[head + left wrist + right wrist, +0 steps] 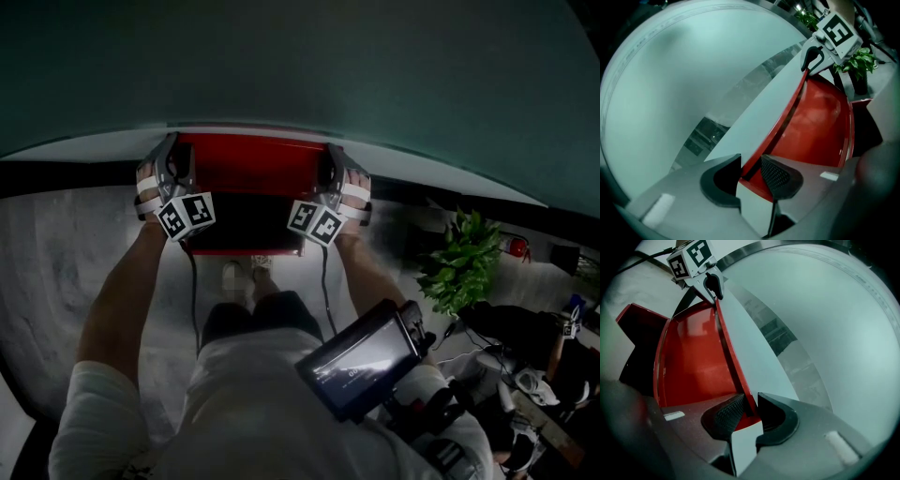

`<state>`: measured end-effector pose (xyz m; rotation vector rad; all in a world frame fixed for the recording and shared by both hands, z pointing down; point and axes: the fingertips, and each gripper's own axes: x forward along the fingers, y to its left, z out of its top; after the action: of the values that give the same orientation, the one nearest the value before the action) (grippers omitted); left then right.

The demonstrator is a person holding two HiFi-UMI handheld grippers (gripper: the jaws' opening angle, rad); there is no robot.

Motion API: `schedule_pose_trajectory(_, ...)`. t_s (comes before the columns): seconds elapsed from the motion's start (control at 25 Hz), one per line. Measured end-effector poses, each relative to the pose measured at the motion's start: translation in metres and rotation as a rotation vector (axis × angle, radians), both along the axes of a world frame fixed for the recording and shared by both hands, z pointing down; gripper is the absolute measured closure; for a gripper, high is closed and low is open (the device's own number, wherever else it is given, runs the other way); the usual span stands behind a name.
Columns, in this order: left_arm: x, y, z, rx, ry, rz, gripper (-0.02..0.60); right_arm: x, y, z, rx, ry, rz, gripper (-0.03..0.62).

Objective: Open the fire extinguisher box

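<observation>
Here we clamp one glossy red box lid (pixel 248 169) with two claws: left gripper (pixel 751 171) at its left end, right gripper (pixel 750 411) at its right.

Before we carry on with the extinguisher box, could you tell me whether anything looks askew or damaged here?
Nothing stands out. The red lid looks intact and level, with the left gripper and right gripper each clamped on its edge at opposite ends. The potted plant stands upright.

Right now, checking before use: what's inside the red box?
Only a bare red panel shows, its edge clamped by left gripper and right gripper. What lies beneath is covered.
</observation>
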<state>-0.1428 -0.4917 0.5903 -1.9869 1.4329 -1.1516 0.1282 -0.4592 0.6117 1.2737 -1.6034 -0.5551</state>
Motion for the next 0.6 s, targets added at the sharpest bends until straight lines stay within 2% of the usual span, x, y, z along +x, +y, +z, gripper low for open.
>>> schedule_pose_trajectory(0.08,0.001,0.001,0.002,-0.008,-0.001,0.009,0.443,-0.001,0.001,0.001,-0.018,-0.015,-0.003,0.484)
schedule_pose_trajectory(0.2,0.002,0.003,0.004,-0.031,0.009,0.023,0.396,-0.003,0.003,0.002,-0.051,-0.047,-0.002,0.436)
schedule_pose_trajectory(0.32,-0.001,0.003,0.001,-0.035,0.031,0.025,0.383,0.000,0.003,-0.002,-0.044,-0.070,0.021,0.404)
schedule_pose_trajectory(0.44,-0.001,0.008,-0.006,-0.019,0.057,0.026,0.382,0.005,0.009,-0.009,-0.037,-0.087,0.039,0.411)
schedule_pose_trajectory(0.6,0.001,0.023,-0.028,-0.007,0.130,0.037,0.383,0.001,0.023,-0.034,-0.038,-0.159,0.056,0.476)
